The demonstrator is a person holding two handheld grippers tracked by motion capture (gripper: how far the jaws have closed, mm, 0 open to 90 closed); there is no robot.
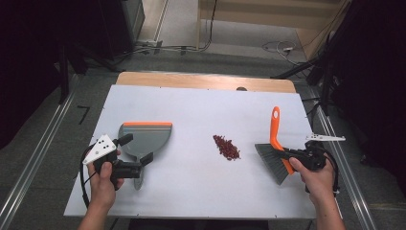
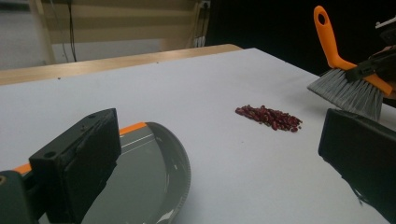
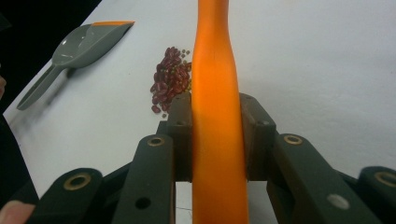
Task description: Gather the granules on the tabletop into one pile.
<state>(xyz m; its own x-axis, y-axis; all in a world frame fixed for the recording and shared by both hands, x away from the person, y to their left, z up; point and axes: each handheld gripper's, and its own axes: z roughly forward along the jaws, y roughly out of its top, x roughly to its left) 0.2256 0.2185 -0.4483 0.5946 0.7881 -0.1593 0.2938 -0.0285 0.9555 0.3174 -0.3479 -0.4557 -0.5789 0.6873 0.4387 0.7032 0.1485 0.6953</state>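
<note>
Right gripper [image 3: 215, 135] around unlabelled orange brush [image 3: 215, 93]

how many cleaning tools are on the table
2: a grey dustpan at the left, beside the open left gripper, and an orange brush at the right, clamped in the right gripper.

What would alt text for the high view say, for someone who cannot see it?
Seen from above, a person's right tool grips an orange-handled brush tilted above a white table, while the open left tool sits at the handle of a grey dustpan. A small pile of red beans lies between them.
</note>
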